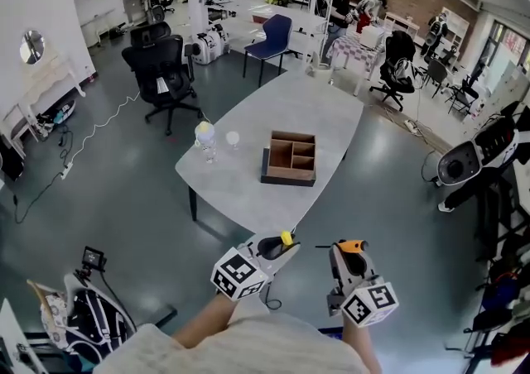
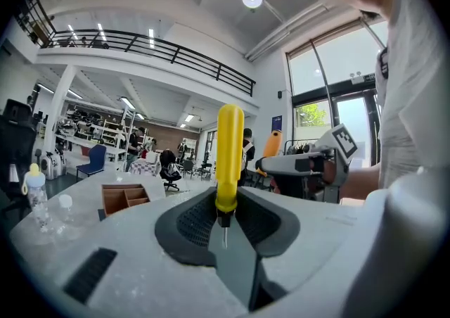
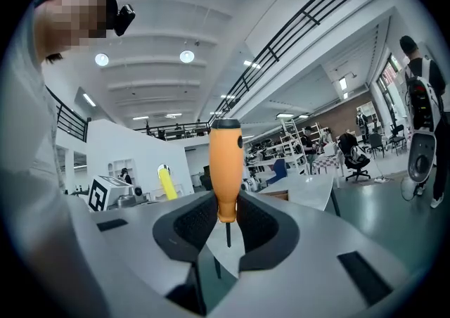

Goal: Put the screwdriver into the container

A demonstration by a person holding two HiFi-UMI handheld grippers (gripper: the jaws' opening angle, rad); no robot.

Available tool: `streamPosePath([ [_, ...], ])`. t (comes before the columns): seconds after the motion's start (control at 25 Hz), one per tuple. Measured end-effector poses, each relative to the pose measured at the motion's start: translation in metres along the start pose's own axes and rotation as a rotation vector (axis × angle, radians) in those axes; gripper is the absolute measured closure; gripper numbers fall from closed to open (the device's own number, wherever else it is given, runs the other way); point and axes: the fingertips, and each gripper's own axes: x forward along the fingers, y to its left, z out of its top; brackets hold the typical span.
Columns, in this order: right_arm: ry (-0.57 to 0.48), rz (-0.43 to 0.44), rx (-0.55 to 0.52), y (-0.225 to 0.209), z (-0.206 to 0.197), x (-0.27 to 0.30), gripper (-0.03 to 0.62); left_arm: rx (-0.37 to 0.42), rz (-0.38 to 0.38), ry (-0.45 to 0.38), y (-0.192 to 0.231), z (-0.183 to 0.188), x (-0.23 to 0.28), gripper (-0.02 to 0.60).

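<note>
Clamping upright handles, left gripper (image 2: 226, 218) fingers (image 2: 190, 221) hold the yellow screwdriver (image 2: 229, 158), right gripper (image 3: 226, 221) fingers (image 3: 186, 225) the orange screwdriver (image 3: 226, 169).

Left tongs (image 2: 226, 219): pale grey shell, black ribbed pads. Marker cube (image 1: 240, 275): white with black square pattern.
Yellow screwdriver (image 2: 229, 158) — handle plain bright yellow, black collar, steel-grey shaft.
Right tongs (image 3: 226, 224): same pale grey and black.
Orange screwdriver (image 3: 226, 169) — handle orange, black cap, dark shaft.
Container (image 1: 290, 157): brown wood inside, dark outer wall.
Bench (image 1: 248, 190): light grey, faint mottling.
Bottle (image 1: 204, 139): clear, yellow cap.
Chair (image 1: 273, 37): blue.
Floor (image 1: 108, 190): dark grey-green, glossy.
</note>
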Motion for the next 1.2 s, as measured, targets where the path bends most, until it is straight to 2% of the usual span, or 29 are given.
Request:
streamPosePath([
  [0.32, -0.013, 0.004, -0.021, -0.036, 0.029, 0.108, 0.51, 0.028, 0.033, -0.022, 0.113, 0.029, 0.03, 0.491],
  [0.68, 0.01, -0.013, -0.022, -0.06, 0.035, 0.225, 0.51, 0.02, 0.011, -0.02, 0.226, 0.043, 0.055, 0.491],
  [0.92, 0.019, -0.036, -0.045, -0.066, 0.04, 0.266, 0.51, 0.027, -0.015, -0.039, 0.268, 0.051, 0.064, 0.491],
  [1.2, 0.055, -0.063, -0.073, -0.075, 0.041, 0.294, 0.51, -0.008, -0.027, -0.045, 0.296, 0.048, 0.07, 0.491],
])
